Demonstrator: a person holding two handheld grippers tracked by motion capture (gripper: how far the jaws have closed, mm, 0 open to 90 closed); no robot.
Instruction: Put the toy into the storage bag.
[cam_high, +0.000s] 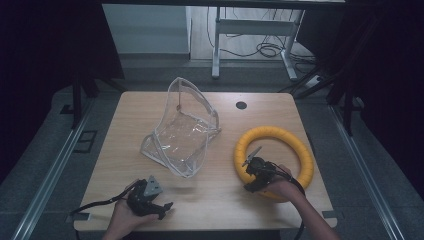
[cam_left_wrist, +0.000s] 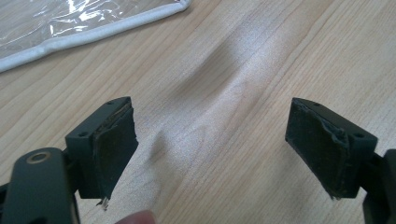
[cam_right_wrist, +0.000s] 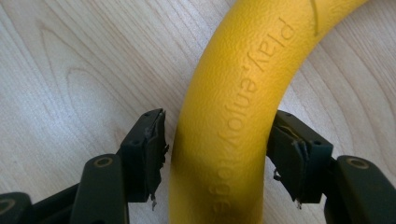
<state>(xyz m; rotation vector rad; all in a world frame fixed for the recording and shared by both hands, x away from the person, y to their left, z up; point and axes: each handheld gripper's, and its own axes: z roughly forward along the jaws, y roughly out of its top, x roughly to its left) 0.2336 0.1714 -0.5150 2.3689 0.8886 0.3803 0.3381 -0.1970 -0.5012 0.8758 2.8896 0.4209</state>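
A yellow foam ring (cam_high: 272, 132) with raised lettering (cam_right_wrist: 243, 70) lies flat on the right side of the wooden table (cam_high: 215, 195). My right gripper (cam_high: 252, 172) (cam_right_wrist: 217, 149) straddles the ring's near-left arc, one jaw on each side. A thin gap shows at the left pad (cam_right_wrist: 152, 140), so it is open and not clamped. A clear plastic zip pouch (cam_high: 182, 132) with white piping stands half collapsed at the table's middle. My left gripper (cam_high: 162, 209) (cam_left_wrist: 210, 144) rests open near the front left edge, with bare wood between its jaws. The pouch's piped edge (cam_left_wrist: 93, 30) lies just beyond it.
A round black cable hole (cam_high: 241, 105) sits near the table's far edge. Beyond the table stand a white desk frame (cam_high: 250, 27) and floor cables (cam_high: 270, 49). Dark curtains hang on both sides. Bare wood stretches between the pouch and the front edge.
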